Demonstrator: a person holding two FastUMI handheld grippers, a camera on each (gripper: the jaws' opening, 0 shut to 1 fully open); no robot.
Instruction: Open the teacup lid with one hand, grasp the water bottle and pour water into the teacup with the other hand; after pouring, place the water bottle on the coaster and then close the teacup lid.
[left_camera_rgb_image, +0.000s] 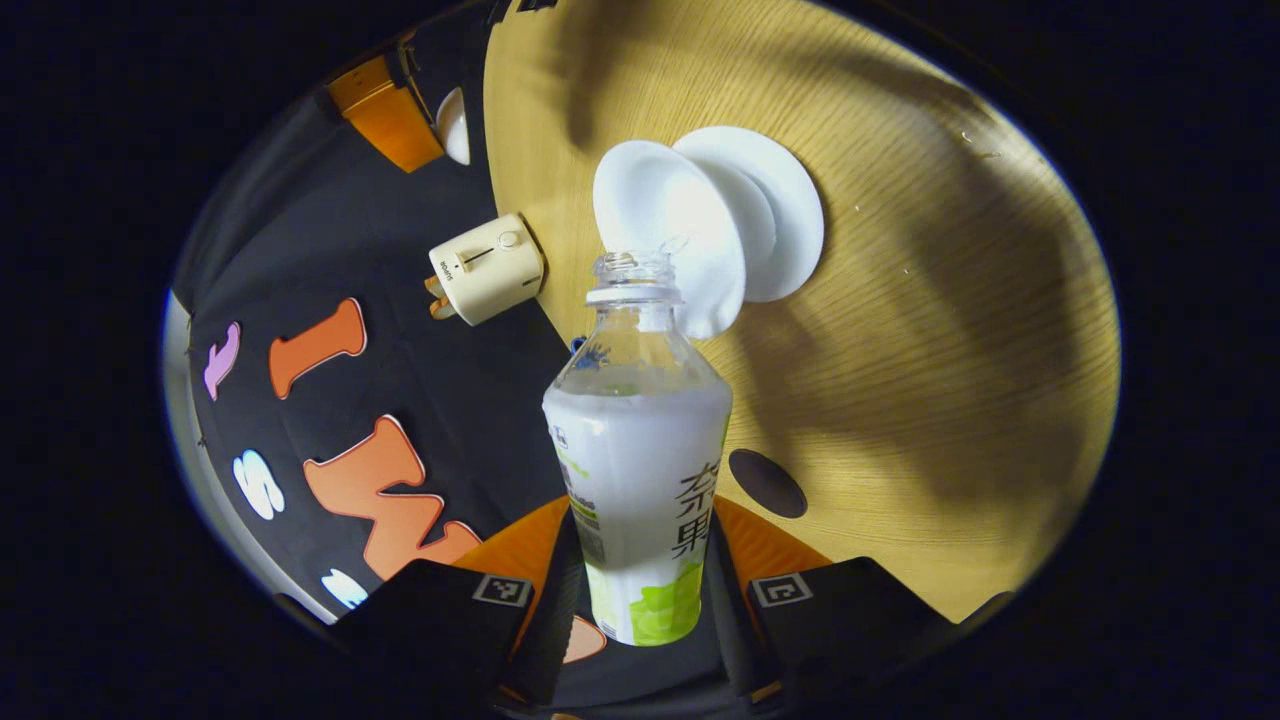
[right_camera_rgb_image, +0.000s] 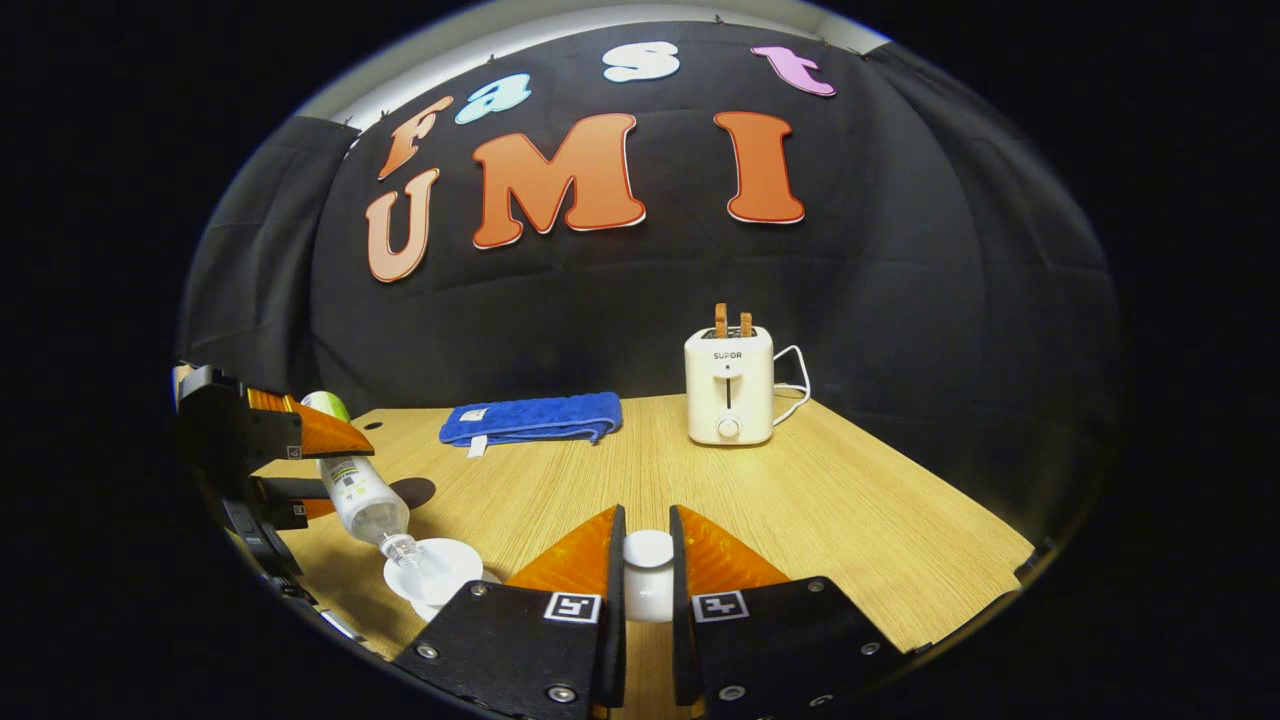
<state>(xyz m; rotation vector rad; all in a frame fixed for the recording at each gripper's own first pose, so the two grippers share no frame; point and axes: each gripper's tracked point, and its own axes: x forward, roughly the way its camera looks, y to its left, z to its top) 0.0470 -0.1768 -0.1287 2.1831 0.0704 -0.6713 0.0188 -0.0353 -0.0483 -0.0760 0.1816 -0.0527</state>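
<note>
Clear plastic at its neck and wrapped in a pale label below, the water bottle (left_camera_rgb_image: 640, 450) is tipped over with its open mouth just above the white teacup (left_camera_rgb_image: 665, 235), which sits on its saucer (left_camera_rgb_image: 790, 200) near one edge of the wooden bench (left_camera_rgb_image: 900, 350). The left gripper (left_camera_rgb_image: 640, 590) is clamped on the bottle's lower body, both fingers pressing the label. In the right gripper view the bottle (right_camera_rgb_image: 360, 490) slants down from the left gripper (right_camera_rgb_image: 270, 440) towards the cup and saucer (right_camera_rgb_image: 435, 570) by the bench's near left edge. The right gripper (right_camera_rgb_image: 648, 575) has its fingers closed on the white teacup lid (right_camera_rgb_image: 648, 560), held up clear of the cup.

By my reckoning the pour is under way, and the chief risk is a spill: the mouth is narrow but the cup is shallow and wide, so too steep a tilt could overshoot the rim or flood the saucer. The bottle's smooth label may also slip in the grip as its weight shifts. The lid could be dropped if the right hand's attention wanders.

A dark round coaster (left_camera_rgb_image: 767, 483) lies on the bench just beside the bottle, unobstructed. Farther off stand a cream toaster (right_camera_rgb_image: 729, 385) and a folded blue towel (right_camera_rgb_image: 530, 417) along the back edge, well apart from the cup.
</note>
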